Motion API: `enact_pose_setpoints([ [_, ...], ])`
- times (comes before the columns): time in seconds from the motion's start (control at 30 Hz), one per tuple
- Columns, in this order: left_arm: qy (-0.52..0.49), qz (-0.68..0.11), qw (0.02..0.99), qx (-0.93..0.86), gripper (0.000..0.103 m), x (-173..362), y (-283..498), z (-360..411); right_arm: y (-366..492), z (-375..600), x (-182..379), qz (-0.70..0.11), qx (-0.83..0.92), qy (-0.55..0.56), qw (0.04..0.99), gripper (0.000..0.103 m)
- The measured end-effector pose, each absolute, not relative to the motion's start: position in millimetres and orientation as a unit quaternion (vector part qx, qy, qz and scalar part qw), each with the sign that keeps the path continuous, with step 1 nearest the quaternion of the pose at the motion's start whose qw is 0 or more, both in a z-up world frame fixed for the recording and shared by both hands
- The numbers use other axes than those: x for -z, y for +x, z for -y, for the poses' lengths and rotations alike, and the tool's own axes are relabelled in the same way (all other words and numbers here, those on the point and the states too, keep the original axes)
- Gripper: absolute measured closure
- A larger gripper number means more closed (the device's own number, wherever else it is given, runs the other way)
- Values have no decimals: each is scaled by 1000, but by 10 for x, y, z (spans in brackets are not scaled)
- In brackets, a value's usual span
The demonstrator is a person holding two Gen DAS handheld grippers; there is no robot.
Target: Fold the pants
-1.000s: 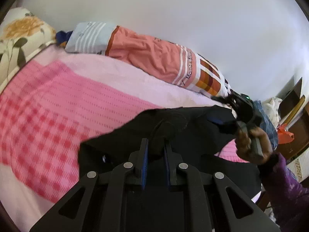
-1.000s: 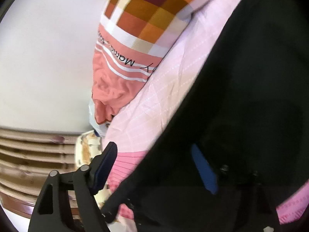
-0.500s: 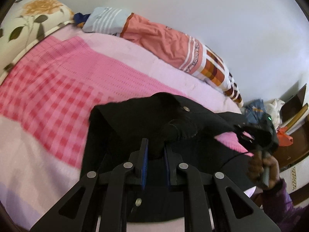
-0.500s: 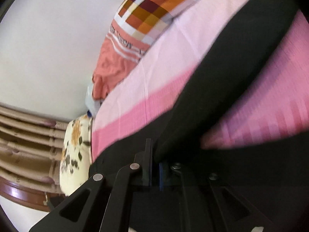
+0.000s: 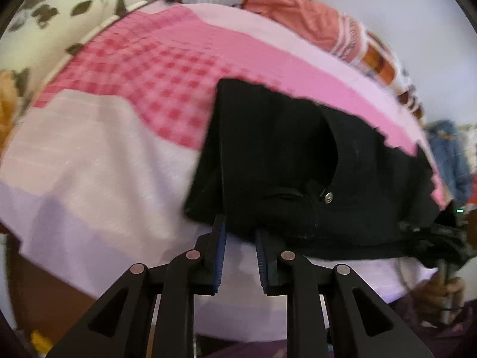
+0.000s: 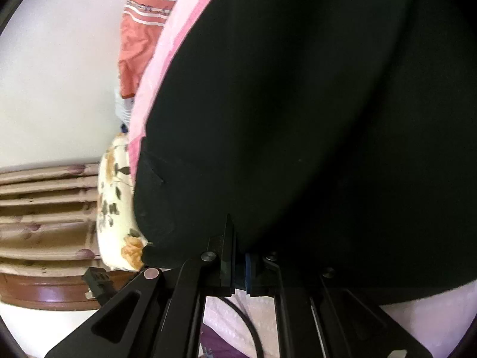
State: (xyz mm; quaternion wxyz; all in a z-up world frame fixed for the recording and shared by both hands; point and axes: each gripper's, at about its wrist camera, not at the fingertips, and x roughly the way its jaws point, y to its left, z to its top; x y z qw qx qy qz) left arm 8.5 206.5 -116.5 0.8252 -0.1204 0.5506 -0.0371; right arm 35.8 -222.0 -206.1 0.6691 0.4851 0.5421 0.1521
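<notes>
The black pants lie on the pink bed near its front edge, waistband button showing. My left gripper is shut on a bunched fold of the waistband. In the left wrist view my right gripper holds the pants' right end, with the hand below it. In the right wrist view the black pants fill most of the frame, and my right gripper is shut on their near edge.
A pink checked blanket covers the bed. A floral pillow lies far left; it also shows in the right wrist view. An orange patterned bolster runs along the white wall. A denim garment lies at the right.
Both grippers pulled the pants toward the bed's front edge and lowered them. The pants went from lifted and draped to lying flatter on the bed. The right gripper closed on the fabric.
</notes>
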Motion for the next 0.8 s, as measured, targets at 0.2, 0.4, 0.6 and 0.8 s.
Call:
enact_pose_setpoints([
  [0.2,-77,-495,865,-15,66,701,0,-1907,374,2668,2182,-446,-173,591,649,69],
  [0.4,-85,-440,891,71,33,388,56,-1420,471,3635,2252,-333,-146,631,686,69],
  [0.6,-68,-470,869,139,33,643,280,-805,693,4446,2306,-237,-104,673,693,68],
  [0.8,-42,-496,853,156,33,934,299,-480,901,4972,2364,-255,-32,655,710,97],
])
